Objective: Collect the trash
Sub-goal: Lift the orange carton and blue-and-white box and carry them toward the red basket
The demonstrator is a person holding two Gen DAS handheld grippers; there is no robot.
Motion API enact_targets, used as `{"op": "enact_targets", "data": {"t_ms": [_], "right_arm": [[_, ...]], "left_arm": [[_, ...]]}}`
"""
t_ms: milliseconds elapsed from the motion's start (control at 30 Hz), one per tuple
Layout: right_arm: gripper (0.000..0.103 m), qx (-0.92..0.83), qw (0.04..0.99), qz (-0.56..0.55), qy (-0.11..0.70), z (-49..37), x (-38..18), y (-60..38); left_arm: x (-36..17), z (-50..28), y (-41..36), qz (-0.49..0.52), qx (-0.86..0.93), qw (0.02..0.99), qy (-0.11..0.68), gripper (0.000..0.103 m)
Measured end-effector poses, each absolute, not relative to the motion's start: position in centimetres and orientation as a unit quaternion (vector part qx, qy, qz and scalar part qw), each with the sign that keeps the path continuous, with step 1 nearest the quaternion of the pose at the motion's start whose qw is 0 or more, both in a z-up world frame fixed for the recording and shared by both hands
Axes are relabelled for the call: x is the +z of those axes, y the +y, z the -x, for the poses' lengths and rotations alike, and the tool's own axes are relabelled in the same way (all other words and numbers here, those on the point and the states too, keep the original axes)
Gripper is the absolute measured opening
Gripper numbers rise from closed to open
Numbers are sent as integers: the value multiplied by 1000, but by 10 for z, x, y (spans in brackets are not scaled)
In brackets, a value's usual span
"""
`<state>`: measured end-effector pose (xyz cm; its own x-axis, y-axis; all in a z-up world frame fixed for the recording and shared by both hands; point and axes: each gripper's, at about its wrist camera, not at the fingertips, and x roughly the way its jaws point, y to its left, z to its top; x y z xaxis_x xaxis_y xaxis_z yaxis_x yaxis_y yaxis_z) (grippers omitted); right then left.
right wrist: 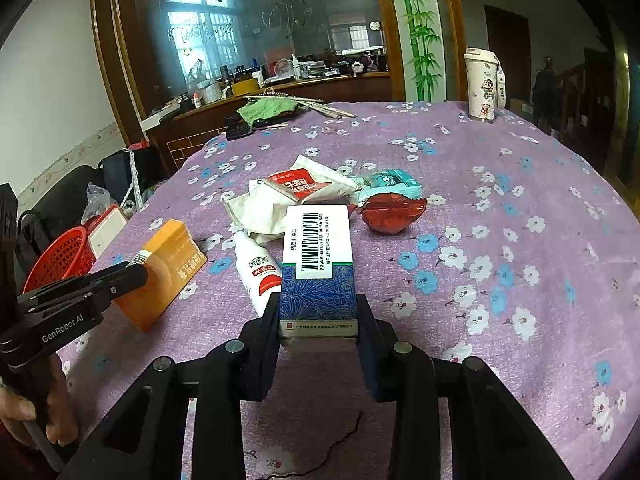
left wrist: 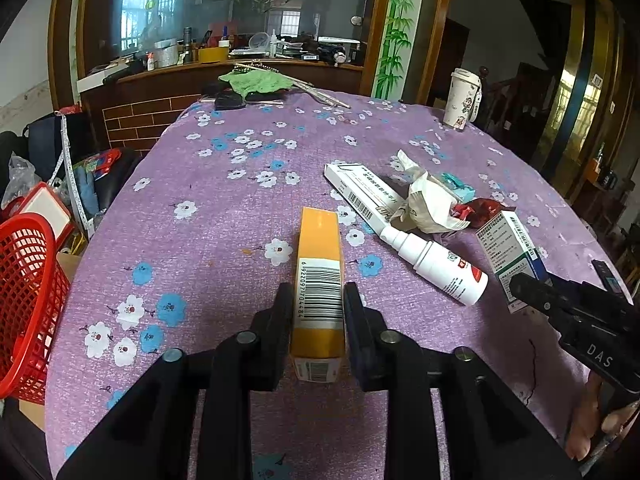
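Note:
An orange box point(left wrist: 320, 264) with a barcode lies between the fingers of my left gripper point(left wrist: 318, 292), which stand open close beside its sides. In the right wrist view the orange box point(right wrist: 168, 268) rests on the purple flowered tablecloth point(right wrist: 520, 200). My right gripper point(right wrist: 318, 300) is shut on a blue and white medicine box point(right wrist: 316, 248). Beyond it lie a white spray bottle point(right wrist: 256, 268), a crumpled paper bag point(right wrist: 280, 196), a red wrapper point(right wrist: 394, 212) and a teal packet point(right wrist: 394, 182). A long white carton point(left wrist: 360, 192) lies beside the bag.
A red mesh basket point(left wrist: 28, 300) stands off the table's left edge. A white lidded cup point(left wrist: 464, 98) stands at the far right of the table, with a green cloth point(left wrist: 256, 80) and sticks at the far edge. A person's hand point(right wrist: 24, 416) holds the left gripper's handle.

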<state>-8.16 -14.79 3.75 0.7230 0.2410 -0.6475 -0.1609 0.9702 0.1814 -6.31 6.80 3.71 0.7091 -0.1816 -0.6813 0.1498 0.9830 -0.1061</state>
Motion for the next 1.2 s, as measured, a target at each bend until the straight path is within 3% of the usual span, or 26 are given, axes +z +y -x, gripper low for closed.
{"op": "enact_targets", "data": {"t_ms": [167,267,1200], "right_arm": [[37,113,926,-59,355,82,37,-148],[37,116,926,-64,353,83,37,-150],[37,124,929,-63,342,116,52,-143]], "left_arm": [[32,53,60,1,-82,916,393,35],[28,48,60,5,-86,910,406,22],[59,94,72,28,-92,930,354,22]]}}
